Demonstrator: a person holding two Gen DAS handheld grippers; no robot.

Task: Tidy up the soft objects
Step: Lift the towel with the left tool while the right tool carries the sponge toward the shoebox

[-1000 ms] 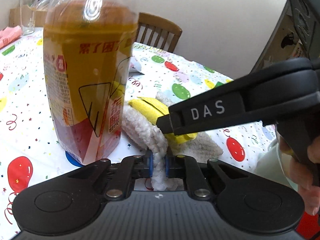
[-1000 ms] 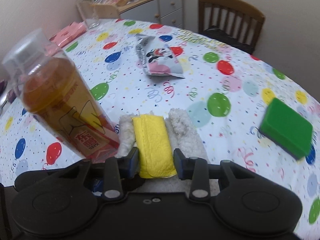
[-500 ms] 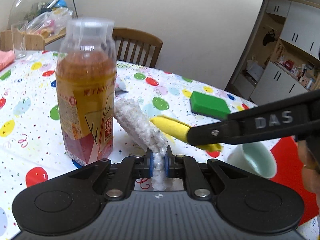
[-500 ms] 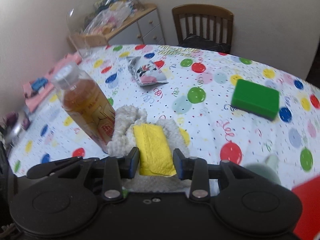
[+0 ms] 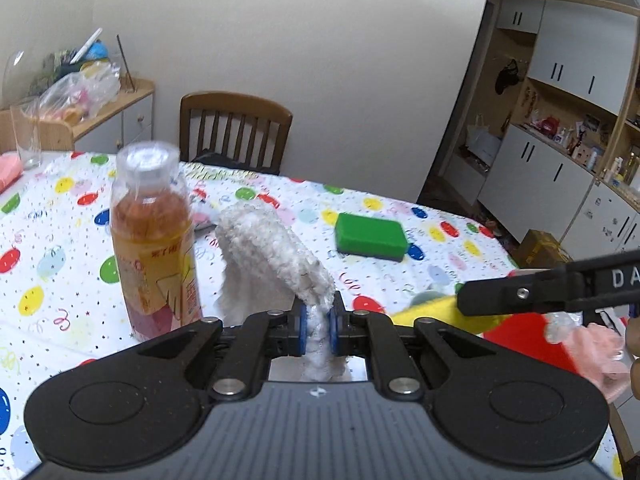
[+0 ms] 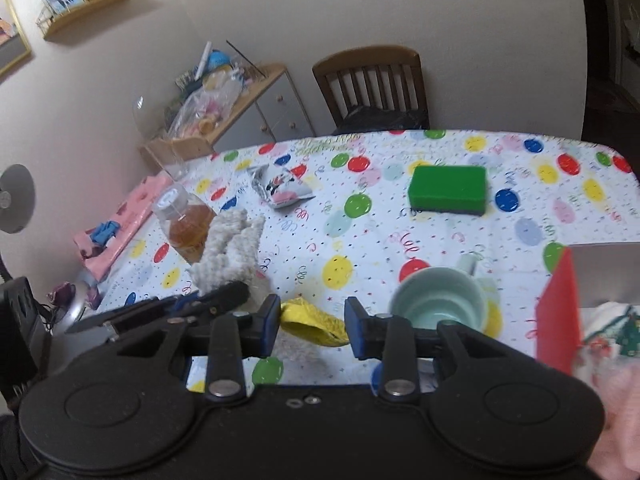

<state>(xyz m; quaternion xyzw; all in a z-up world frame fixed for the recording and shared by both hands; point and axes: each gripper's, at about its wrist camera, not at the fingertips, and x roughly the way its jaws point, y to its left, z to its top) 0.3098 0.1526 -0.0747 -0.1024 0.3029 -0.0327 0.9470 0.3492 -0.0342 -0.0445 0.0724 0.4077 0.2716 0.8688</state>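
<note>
My left gripper (image 5: 318,330) is shut on a white fluffy cloth (image 5: 272,256) and holds it lifted above the table; the cloth also shows in the right wrist view (image 6: 228,252). My right gripper (image 6: 312,326) holds a yellow cloth (image 6: 314,320) between its blue pads, jaws fairly wide; the yellow cloth shows at right in the left wrist view (image 5: 428,310). A green sponge (image 6: 448,188) lies further back on the table; the left wrist view shows it too (image 5: 370,236).
An amber drink bottle (image 5: 154,240) stands left of the white cloth. A pale green mug (image 6: 436,304) sits right of my right gripper, beside a red box (image 6: 558,312). A snack packet (image 6: 280,188), a pink cloth (image 6: 116,224) and a wooden chair (image 6: 372,84) lie beyond.
Both grippers have risen and pulled back with their cloths. The yellow cloth has come off the white one and moved right. The bottle now looks smaller and further away.
</note>
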